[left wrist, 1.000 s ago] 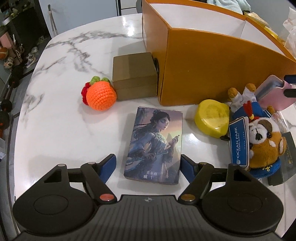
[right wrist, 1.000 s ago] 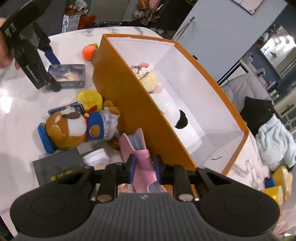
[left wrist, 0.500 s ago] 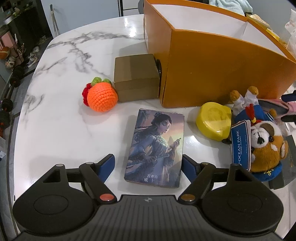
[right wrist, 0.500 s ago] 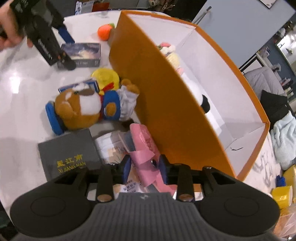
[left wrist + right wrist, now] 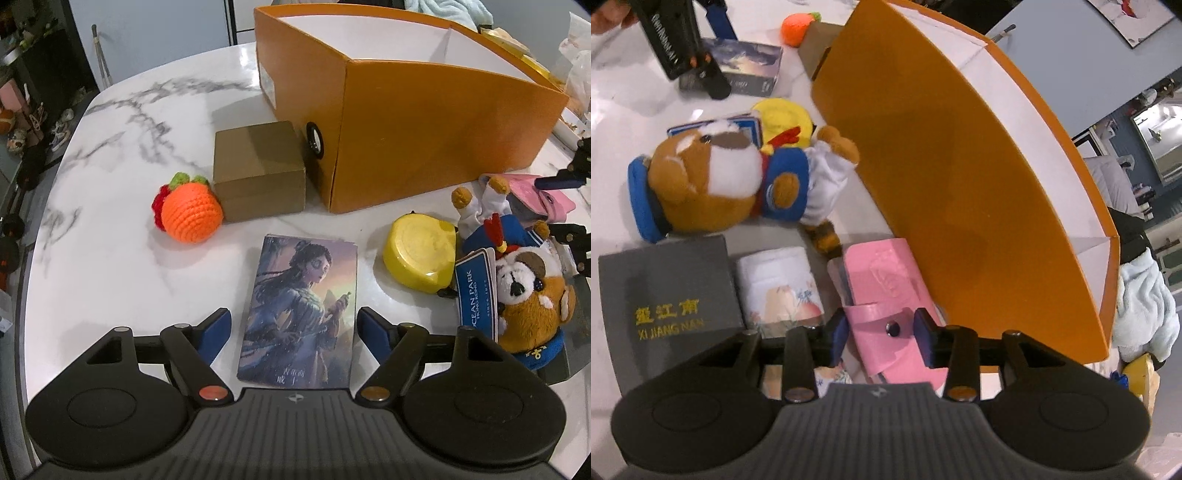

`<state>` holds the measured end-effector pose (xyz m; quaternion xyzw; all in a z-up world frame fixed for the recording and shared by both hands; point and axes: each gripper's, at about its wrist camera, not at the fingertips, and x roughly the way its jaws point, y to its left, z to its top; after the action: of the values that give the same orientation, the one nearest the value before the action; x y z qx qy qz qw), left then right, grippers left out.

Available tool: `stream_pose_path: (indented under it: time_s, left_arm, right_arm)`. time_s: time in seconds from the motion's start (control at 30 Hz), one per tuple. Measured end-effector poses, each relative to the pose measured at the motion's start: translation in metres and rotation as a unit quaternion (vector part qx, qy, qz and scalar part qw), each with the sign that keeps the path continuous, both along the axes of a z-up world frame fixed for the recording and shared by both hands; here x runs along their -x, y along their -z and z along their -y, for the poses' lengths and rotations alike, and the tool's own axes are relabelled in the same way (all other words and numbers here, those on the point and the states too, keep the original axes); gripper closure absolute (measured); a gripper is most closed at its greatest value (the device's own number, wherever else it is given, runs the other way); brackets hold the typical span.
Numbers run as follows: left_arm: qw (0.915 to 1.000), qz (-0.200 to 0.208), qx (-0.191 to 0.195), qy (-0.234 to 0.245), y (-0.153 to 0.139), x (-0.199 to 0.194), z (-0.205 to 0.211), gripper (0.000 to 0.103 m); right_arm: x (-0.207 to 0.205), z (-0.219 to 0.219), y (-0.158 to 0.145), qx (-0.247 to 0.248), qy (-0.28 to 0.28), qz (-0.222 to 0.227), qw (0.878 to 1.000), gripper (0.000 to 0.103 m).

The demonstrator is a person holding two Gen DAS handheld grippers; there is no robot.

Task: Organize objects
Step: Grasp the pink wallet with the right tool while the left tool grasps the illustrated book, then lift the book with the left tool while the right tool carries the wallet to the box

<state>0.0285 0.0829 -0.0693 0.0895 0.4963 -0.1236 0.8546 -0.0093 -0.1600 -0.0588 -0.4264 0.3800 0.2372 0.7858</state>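
While opening, right claw (image 5: 880, 334) straddles glossy pink wallet (image 5: 886, 295), left claw (image 5: 294, 328) spread around flat rectangular card box (image 5: 301, 314).

Grey box (image 5: 668, 295): "XI JIANG NAN"; toy's tag (image 5: 474, 291): seemingly "OCEAN PARK".

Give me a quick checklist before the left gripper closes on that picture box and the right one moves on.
1. Left gripper straddles the picture box: ok.
2. Left pads touching the box: not ok, gaps both sides.
3. Right gripper jaws are opening around the pink wallet: ok.
4. Wallet resting on the table: cannot tell.
5. Orange box open on top: ok.
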Motion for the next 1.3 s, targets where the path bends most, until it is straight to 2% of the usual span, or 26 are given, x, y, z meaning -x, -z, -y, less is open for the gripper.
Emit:
stream_pose_path:
  time_s: [0.03,0.17,0.27,0.5,0.8,1.1,1.2,1.3]
  left_arm:
    - [1.0,0.0,0.0,0.001,0.0,0.0,0.0,0.014]
    - [0.9999,0.0,0.004,0.011,-0.003,-0.001,0.003,0.035]
    - [0.9998,-0.002,0.003,0.02,-0.003,0.0,0.004,0.035]
    - [0.9994,-0.015,0.0,0.031,-0.002,0.003,0.004,0.035]
    - [0.9992,-0.011,0.002,0.039,-0.007,0.01,0.006,0.036]
    - [0.9986,-0.007,0.012,0.051,-0.018,0.018,0.011,0.036]
    - [0.9979,0.006,0.016,0.063,-0.029,0.024,0.016,0.036]
    - [0.9966,0.019,0.035,0.072,-0.043,0.03,0.02,0.036]
  right_arm:
    - [0.0,0.0,0.0,-0.001,0.0,-0.001,1.0,0.061]
    - [0.003,-0.002,-0.002,0.006,-0.002,-0.003,1.0,0.065]
    - [0.005,-0.002,-0.007,0.002,-0.002,-0.006,1.0,0.068]
    - [0.002,0.009,-0.025,-0.036,0.021,-0.022,0.999,0.071]
    - [-0.001,0.016,-0.053,-0.093,0.043,-0.028,0.994,0.074]
    - [-0.006,0.008,-0.05,-0.115,0.051,-0.037,0.991,0.075]
    - [-0.006,0.005,-0.049,-0.119,0.054,-0.036,0.991,0.075]
    - [-0.003,0.005,-0.056,-0.129,0.058,-0.033,0.989,0.075]
